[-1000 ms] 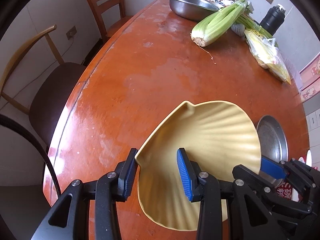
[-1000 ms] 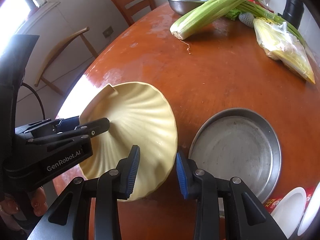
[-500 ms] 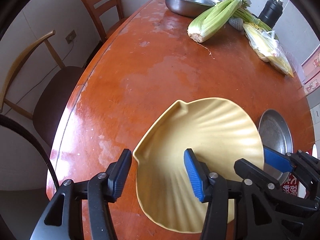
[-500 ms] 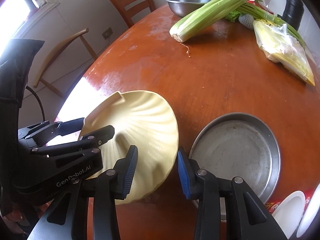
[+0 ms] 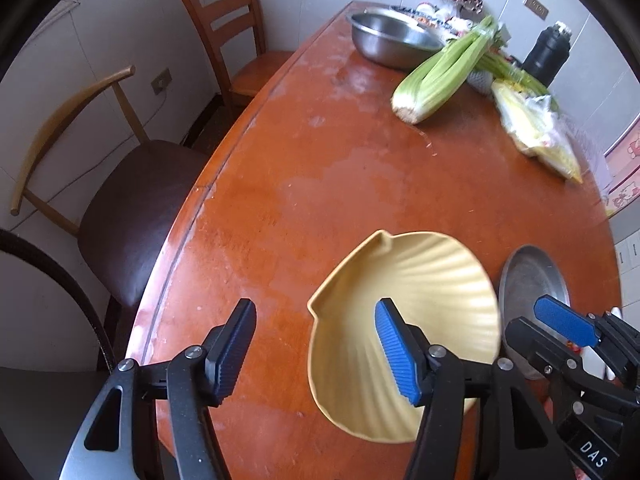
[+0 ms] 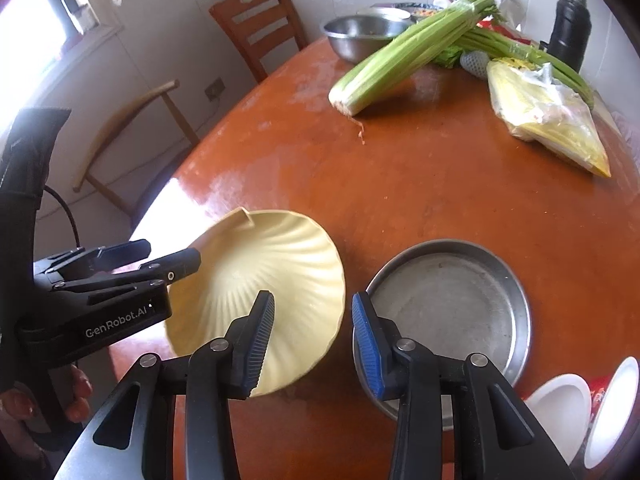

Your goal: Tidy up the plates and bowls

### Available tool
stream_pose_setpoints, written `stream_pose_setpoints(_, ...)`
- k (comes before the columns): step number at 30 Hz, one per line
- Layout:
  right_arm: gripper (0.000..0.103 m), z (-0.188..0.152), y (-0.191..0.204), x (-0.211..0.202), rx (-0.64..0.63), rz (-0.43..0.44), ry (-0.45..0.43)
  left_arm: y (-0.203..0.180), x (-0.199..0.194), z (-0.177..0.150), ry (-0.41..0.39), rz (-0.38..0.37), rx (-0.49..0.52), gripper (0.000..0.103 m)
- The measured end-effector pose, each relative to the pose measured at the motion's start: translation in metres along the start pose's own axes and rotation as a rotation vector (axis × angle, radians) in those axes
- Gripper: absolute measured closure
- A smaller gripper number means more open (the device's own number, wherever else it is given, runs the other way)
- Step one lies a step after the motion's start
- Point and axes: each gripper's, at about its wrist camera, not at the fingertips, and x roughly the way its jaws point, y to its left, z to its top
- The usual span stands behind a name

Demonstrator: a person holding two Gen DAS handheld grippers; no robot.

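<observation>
Where a second ago the left gripper (image 5: 314, 350) pinched the near rim of the yellow shell-shaped plate (image 5: 424, 304), its jaws have just been opening and now stand clear of it, one pad over bare table (image 5: 320, 184) and one over the plate's hollow. That plate lies flat near the table's near edge, empty, just left of the round metal tray (image 5: 530, 272), which the right gripper's fingers (image 5: 564, 320) partly cover.

From the right wrist, the right gripper (image 6: 314, 338) has also been opening; the plate's right rim sits between its parted pads, untouched. Behind it the tray is bare. Two white dishes (image 6: 568, 408) are cut off at the lower right. At the far edge a steel bowl (image 6: 360, 36) sits behind celery (image 6: 404, 60); its contents are unclear.
</observation>
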Motion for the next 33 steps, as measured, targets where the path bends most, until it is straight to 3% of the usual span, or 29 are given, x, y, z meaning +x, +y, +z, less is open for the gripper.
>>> stream_pose_setpoints(15,0.05,-0.016,-0.01,-0.088,0.073,-0.019,-0.141,-0.052,-0.076,-0.012,-0.114,-0.082,0.117,0.035)
stream_pose_setpoints(33,0.049,-0.093,-0.038,-0.154,0.248,-0.109,-0.21,-0.111,-0.1,-0.051,-0.109,-0.164,0.273,0.034)
